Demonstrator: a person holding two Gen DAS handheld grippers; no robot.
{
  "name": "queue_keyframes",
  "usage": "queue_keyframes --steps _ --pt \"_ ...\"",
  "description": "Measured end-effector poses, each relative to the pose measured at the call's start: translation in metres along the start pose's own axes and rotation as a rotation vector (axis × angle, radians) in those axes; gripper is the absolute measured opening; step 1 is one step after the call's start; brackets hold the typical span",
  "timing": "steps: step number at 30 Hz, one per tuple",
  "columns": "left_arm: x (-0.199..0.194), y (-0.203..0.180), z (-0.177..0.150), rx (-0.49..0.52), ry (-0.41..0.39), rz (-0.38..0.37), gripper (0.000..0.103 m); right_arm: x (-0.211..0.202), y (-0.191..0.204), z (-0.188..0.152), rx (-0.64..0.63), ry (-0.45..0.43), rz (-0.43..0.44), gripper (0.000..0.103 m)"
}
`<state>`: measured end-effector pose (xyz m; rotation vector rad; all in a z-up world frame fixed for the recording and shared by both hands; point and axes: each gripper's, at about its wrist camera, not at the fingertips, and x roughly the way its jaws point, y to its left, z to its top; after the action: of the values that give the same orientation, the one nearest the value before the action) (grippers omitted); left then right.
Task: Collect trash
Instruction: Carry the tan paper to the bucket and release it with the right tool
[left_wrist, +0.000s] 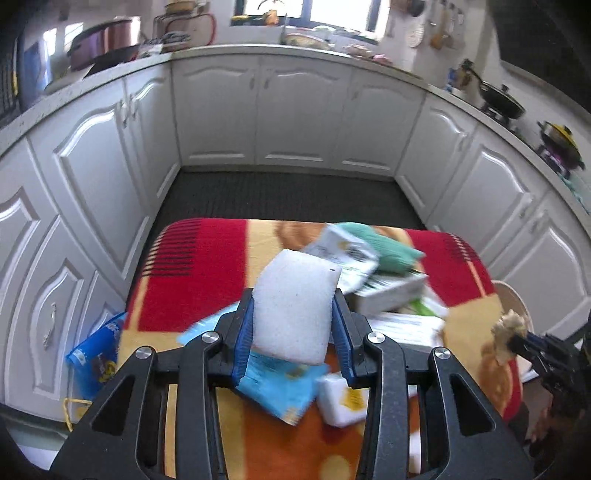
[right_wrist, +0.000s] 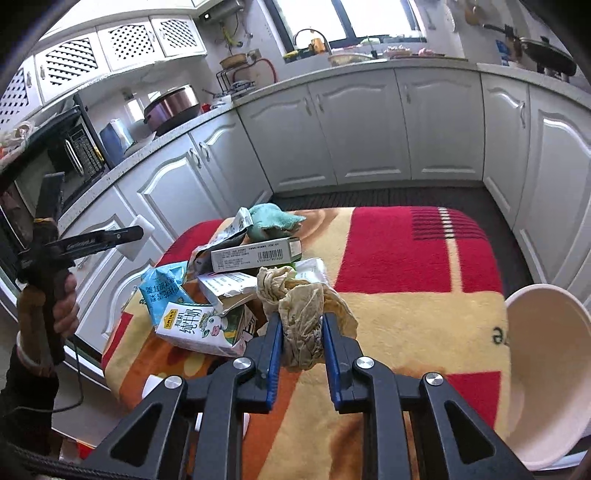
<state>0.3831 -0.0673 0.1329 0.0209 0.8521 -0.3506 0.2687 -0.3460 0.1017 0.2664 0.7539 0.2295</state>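
Note:
My left gripper (left_wrist: 293, 302) is shut on a white foam block (left_wrist: 295, 310) and holds it above the blanket-covered table (left_wrist: 199, 266). My right gripper (right_wrist: 303, 321) is shut on a crumpled beige paper wad (right_wrist: 303, 314); it also shows at the right edge of the left wrist view (left_wrist: 509, 332). On the table lies a trash pile: a milk carton (right_wrist: 199, 326), a light blue wrapper (right_wrist: 162, 284), a long white box (right_wrist: 255, 254), a torn box (right_wrist: 225, 288), and a green cloth (right_wrist: 273, 219). The left gripper also appears at the left of the right wrist view (right_wrist: 142, 232).
A large white paper bowl (right_wrist: 546, 376) stands tilted at the table's right edge. A blue bag (left_wrist: 96, 354) sits on the floor left of the table. White kitchen cabinets (left_wrist: 295, 110) surround the dark floor mat (left_wrist: 280, 192).

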Motion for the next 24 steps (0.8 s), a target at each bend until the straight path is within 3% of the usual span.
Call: queue_keyframes --steps 14,24 --pt "-0.015 -0.129 -0.022 0.160 -0.020 -0.124 0.036 -0.059 -0.031 -0.014 0.009 -0.075 -0.113 0.020" --pt "-0.007 -0.218 -0.035 0.260 -0.001 -0.205 0.036 -0.098 -0.085 -0.030 0.068 -0.104 -0.226 0.020"
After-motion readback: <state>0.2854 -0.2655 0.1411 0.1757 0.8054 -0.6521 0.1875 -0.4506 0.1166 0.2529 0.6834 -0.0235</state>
